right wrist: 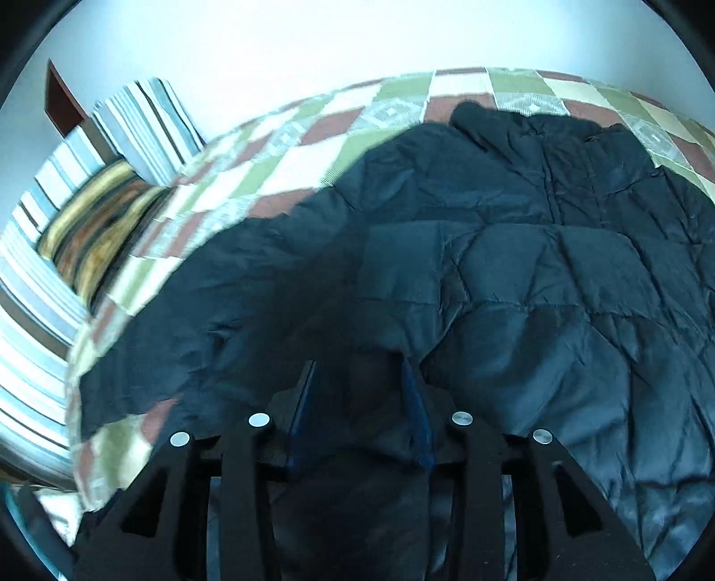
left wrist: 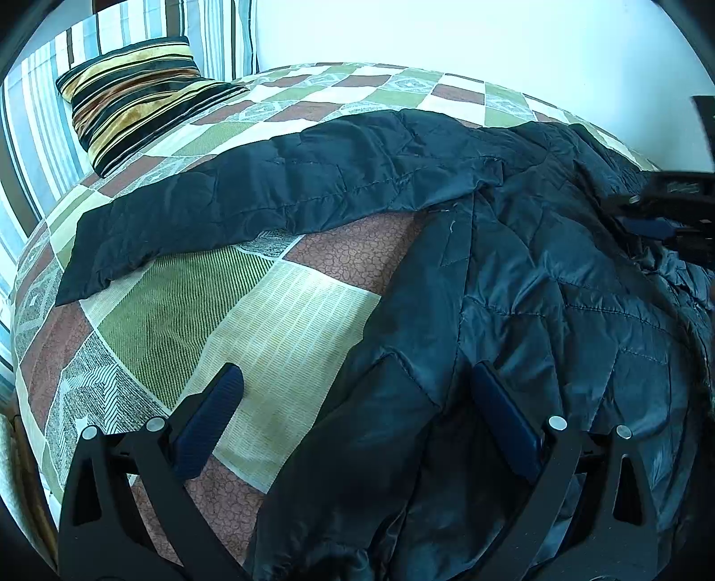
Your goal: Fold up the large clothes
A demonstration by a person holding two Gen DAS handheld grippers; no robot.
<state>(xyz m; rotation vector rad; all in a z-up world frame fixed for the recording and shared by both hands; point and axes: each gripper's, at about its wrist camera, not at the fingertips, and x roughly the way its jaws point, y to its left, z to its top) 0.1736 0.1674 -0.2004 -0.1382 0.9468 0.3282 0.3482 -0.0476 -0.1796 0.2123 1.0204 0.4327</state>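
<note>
A large dark navy quilted jacket point(left wrist: 514, 277) lies on the bed, one sleeve point(left wrist: 250, 205) stretched out to the left. My left gripper point(left wrist: 357, 380) is open just above the jacket's near left edge, one finger over the bedspread, the other over the jacket. In the right wrist view the jacket point(right wrist: 514, 277) fills the middle. My right gripper point(right wrist: 359, 384) is shut on a fold of the jacket fabric and holds it up. The right gripper also shows at the right edge of the left wrist view point(left wrist: 661, 214).
The bed has a checked bedspread point(left wrist: 286, 322) in green, brown and cream. A striped gold-and-black cushion point(left wrist: 134, 98) lies at the far left against striped pillows point(left wrist: 35, 147). A pale wall point(left wrist: 447, 35) runs behind the bed.
</note>
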